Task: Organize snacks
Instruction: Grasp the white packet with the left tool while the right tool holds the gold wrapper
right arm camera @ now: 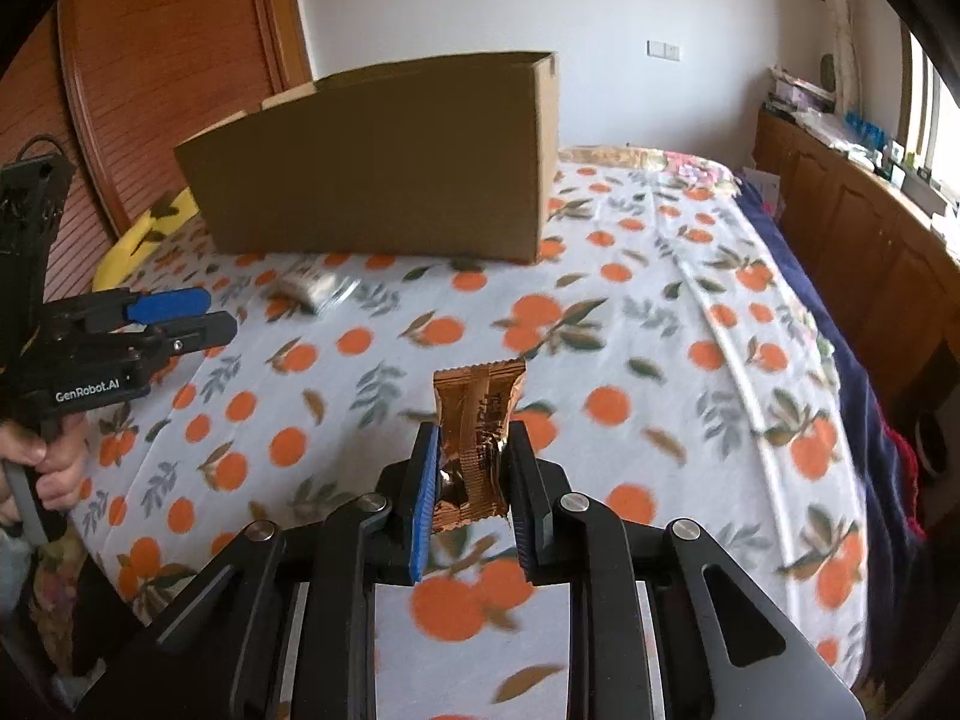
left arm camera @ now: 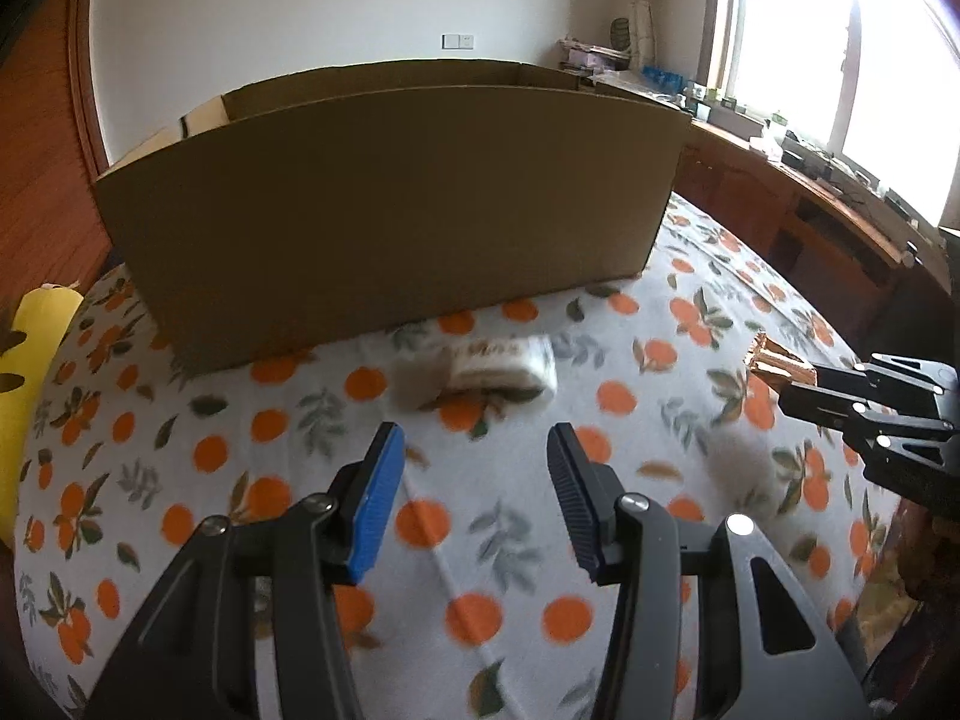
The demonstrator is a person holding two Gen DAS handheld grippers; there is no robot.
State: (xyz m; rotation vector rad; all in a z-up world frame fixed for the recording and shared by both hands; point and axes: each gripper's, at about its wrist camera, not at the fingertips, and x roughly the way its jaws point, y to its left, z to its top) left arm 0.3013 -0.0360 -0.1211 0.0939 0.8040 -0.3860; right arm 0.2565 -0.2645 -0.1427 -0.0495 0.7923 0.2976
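Between the blue pads of the right gripper (right arm camera: 471, 483) sits a copper-brown foil snack packet (right arm camera: 478, 438), crinkled and shiny, its crimped top edge sticking up past the fingertips. Jaws are clamped narrow on its lower half, pads pressing both sides. Dark print runs down the packet's face, too small and creased to read. From the left wrist view the same packet (left arm camera: 780, 367) shows only as a brown end poking out of the right gripper (left arm camera: 792, 387) at the frame's right edge, held just above the bedspread.

Second snack: a white wrapped packet (left arm camera: 503, 365) lying flat on the orange-print bedspread (left arm camera: 600, 456), just in front of the cardboard box (left arm camera: 390, 192), not touching it. Brownish lettering on top, motion-blurred, unreadable. In the right wrist view it (right arm camera: 312, 286) lies near the box's (right arm camera: 384, 162) front wall.

Box is plain brown, open-topped; contents cannot be seen from either camera.

Left gripper (left arm camera: 474, 447) hangs over the bedspread short of the white packet, angled downward, jaws partly apart with nothing between them. In the right wrist view it (right arm camera: 204, 315) comes in from the left, body marked "GenRobot.AI", a hand (right arm camera: 51, 468) wrapped around its handle below.

Yellow object (left arm camera: 27, 384) sits at the bed's left edge beside the box.
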